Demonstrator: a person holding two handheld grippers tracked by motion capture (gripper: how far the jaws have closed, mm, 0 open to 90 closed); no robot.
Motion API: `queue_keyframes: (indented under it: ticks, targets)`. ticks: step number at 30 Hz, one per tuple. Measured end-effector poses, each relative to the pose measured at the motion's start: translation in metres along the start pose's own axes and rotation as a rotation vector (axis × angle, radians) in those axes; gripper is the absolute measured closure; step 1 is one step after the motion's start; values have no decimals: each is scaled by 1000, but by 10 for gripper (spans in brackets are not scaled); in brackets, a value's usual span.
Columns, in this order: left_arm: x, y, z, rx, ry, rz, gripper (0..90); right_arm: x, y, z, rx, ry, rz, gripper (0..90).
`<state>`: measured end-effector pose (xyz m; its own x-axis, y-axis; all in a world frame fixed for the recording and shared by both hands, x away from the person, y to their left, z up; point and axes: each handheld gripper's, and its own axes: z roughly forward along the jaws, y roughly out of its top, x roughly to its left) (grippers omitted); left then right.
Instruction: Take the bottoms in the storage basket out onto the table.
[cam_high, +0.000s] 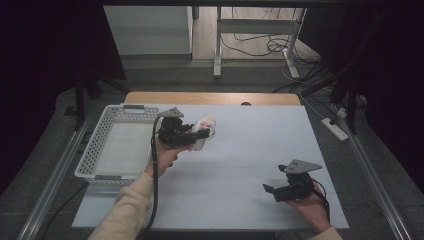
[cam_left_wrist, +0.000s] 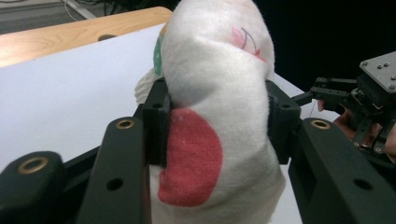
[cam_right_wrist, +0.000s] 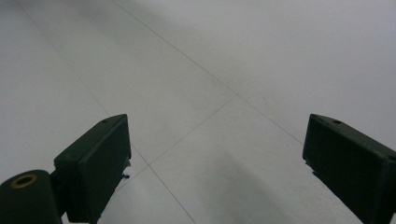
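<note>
white sock (cam_left_wrist: 219, 116) clamped in left gripper (cam_high: 200, 134) beside basket (cam_high: 100, 145) rim; right gripper (cam_high: 272, 191) fingers wide over bare table (cam_high: 250, 150).

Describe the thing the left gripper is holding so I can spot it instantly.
Start at the white basket on the table's left. Just right of it, the left gripper is shut on a rolled white sock with a red patch and a small cherry print.

High view looks down on the table (cam_high: 240, 165); both gripper views skim it closely.
</note>
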<state>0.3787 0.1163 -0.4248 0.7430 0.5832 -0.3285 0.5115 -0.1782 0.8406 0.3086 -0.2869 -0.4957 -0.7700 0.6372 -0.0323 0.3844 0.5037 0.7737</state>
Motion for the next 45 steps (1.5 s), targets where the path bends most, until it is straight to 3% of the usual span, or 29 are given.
queue_keyframes:
  ticks: [11, 17, 38, 41, 45]
  targets:
    - [4, -6, 26, 65, -2, -17, 539, 0, 0, 0, 4, 3, -3, 78]
    - [3, -9, 36, 108, 10, -3, 534, 0, 0, 0, 1, 4, 1, 78]
    - [8, -16, 75, 192, 14, -3, 531, 0, -1, 0, 2, 3, 6, 78]
    - [10, -19, 81, 203, -10, -23, 522, -1, -1, 0, 1, 4, 8, 78]
    - [13, -20, 86, 214, 0, -27, 520, 0, -1, -1, -2, 3, 4, 78]
